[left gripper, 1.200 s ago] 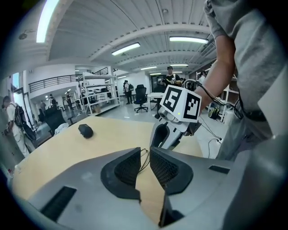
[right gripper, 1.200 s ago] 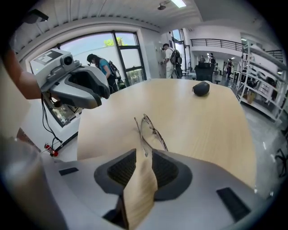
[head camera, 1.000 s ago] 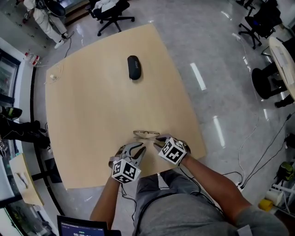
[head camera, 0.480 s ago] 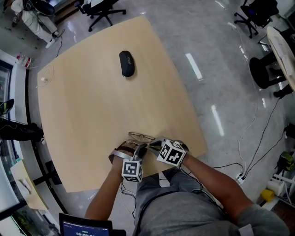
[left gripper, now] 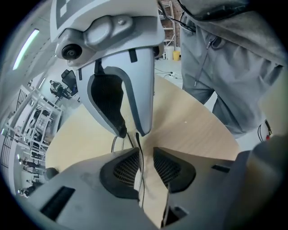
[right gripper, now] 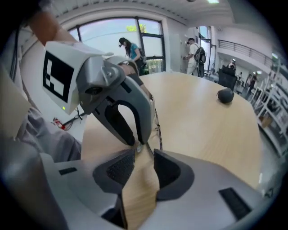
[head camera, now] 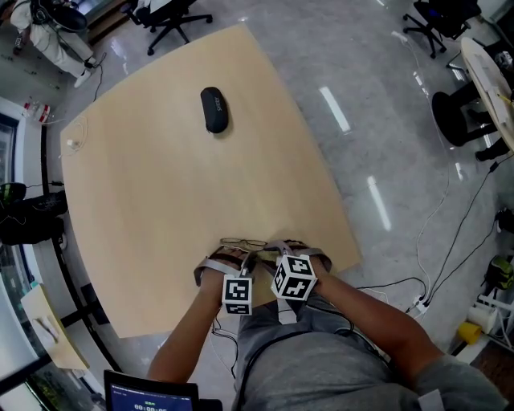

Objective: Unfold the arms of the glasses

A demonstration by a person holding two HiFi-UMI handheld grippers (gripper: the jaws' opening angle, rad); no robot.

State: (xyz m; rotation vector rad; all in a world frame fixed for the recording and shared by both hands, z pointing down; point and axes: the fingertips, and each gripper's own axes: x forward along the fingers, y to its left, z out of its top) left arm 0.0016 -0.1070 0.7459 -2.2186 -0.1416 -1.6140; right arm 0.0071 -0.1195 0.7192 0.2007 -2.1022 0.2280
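The thin-framed glasses (head camera: pixel 243 242) lie on the wooden table (head camera: pixel 161 185) near its front edge. Both grippers point steeply down at them, tips close together. My left gripper (head camera: pixel 247 258) stands narrowly open, and a thin dark arm of the glasses (left gripper: pixel 140 166) runs between its pads, against one pad. In the left gripper view my right gripper (left gripper: pixel 131 133) hangs just beyond, over the frame. My right gripper (right gripper: pixel 143 159) has its jaws opening, with a small metal part of the glasses (right gripper: pixel 139 147) at their tips. The pads do not press it.
A black case (head camera: pixel 214 109) lies far across the table. A small cable lies at the table's left edge (head camera: pixel 76 143). Office chairs (head camera: pixel 173 16) stand on the shiny floor beyond. The table's front edge is right under my hands.
My left gripper has come down and rolled over, so its marker cube now sits beside the right one. The right gripper has stayed at the glasses.
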